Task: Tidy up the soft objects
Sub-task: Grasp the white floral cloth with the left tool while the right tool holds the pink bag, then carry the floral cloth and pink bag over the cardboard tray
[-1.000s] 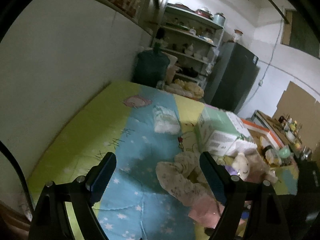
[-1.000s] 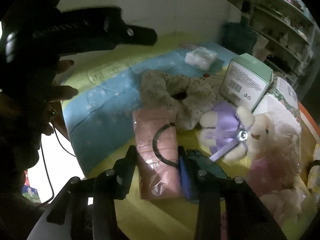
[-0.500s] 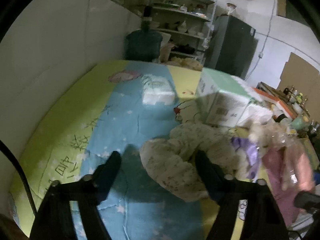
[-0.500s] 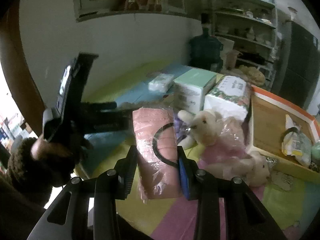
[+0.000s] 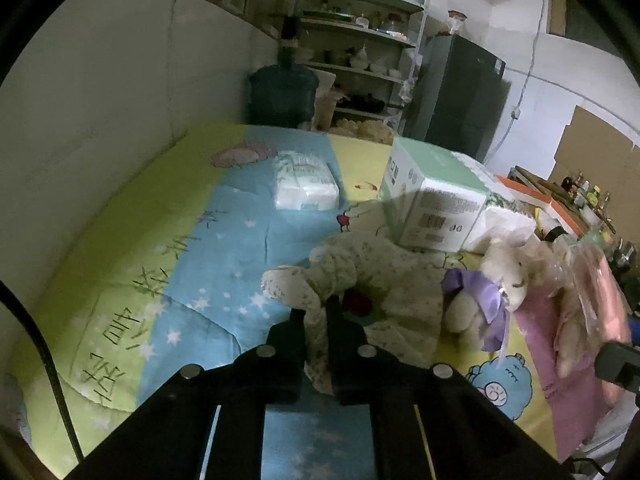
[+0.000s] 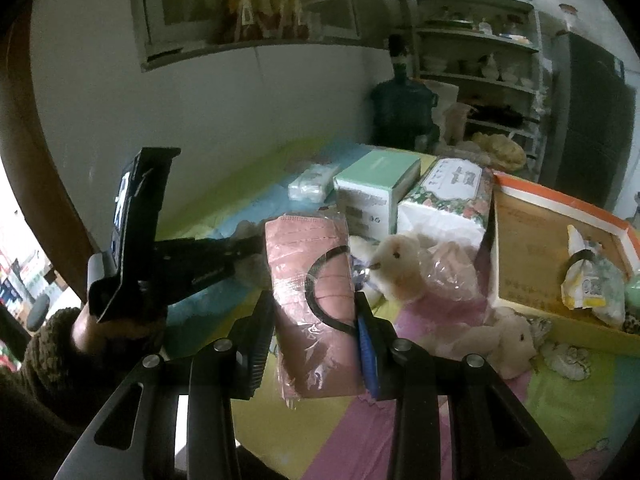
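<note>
1. Grip check first: the left gripper [image 5: 318, 322], at bottom centre of the left wrist view, has its fingers pinched together on a fold of the floral cloth [image 5: 360, 264].
2. That cloth lies crumpled at the centre of the frame on the patchwork play mat [image 5: 168, 216], its far edge touching the mint-green box [image 5: 432, 196].
3. Over on the other side, the right gripper [image 6: 314, 320] is clamped across the pink mask pack [image 6: 312, 300], held up above the mat at centre frame.
4. Handling call: the pack looks light and floppy, with a glossy plastic wrap that could slide between the pads. The hold sits on the lower half, so the top may droop.
5. The cloth is limp. A pinch on one fold will probably lift only that part while the rest trails, so a bunched, thicker fold would make the safer hold.
6. Waiting their turn: a white plush with a purple bow [image 5: 496, 284] at right of the left view, just beside the cloth, and a pink-dressed plush [image 6: 416, 272] right of centre in the right view.
7. An orange-rimmed tray [image 6: 560, 196] sits at the right edge, a likely drop spot, though that is only my guess.
8. A tissue pack [image 5: 304, 180] rests apart, above centre.
</note>
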The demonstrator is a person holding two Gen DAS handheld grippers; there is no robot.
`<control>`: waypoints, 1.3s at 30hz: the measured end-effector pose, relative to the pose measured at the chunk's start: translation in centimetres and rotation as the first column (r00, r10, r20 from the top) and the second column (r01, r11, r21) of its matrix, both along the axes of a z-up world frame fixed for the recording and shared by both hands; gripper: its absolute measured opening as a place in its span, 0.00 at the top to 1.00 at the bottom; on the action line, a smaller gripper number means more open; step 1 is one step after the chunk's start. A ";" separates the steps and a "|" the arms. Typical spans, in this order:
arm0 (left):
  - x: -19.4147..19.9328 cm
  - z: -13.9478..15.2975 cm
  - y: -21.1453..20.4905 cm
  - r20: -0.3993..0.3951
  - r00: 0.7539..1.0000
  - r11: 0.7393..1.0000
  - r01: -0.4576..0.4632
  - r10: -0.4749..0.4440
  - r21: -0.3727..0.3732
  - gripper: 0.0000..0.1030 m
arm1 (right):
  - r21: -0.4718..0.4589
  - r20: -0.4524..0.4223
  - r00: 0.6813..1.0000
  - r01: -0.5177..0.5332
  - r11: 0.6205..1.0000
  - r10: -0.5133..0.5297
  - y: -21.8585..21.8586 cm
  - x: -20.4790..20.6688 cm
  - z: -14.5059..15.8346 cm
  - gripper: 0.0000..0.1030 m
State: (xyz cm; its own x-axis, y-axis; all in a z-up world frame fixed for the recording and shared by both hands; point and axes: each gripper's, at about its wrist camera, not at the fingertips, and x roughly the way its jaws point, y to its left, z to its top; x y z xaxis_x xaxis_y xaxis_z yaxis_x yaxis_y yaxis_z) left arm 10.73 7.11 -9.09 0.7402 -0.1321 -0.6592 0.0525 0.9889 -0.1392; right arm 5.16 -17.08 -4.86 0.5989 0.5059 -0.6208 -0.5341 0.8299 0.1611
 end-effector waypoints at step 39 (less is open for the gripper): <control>0.0 11.2 -12.8 0.257 0.935 0.969 0.242 -0.244 0.036 0.91 | 0.083 0.151 0.964 0.206 0.975 -0.217 -10.0 -0.2 4.9 0.62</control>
State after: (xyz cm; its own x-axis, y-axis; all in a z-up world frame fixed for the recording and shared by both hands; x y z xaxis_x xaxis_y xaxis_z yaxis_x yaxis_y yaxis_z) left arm 10.71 -5.64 2.08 0.8302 -0.3268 -0.4515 0.3247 0.9420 -0.0849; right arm 4.93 -27.07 0.09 0.7845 0.3939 -0.4789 -0.3709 0.9170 0.1467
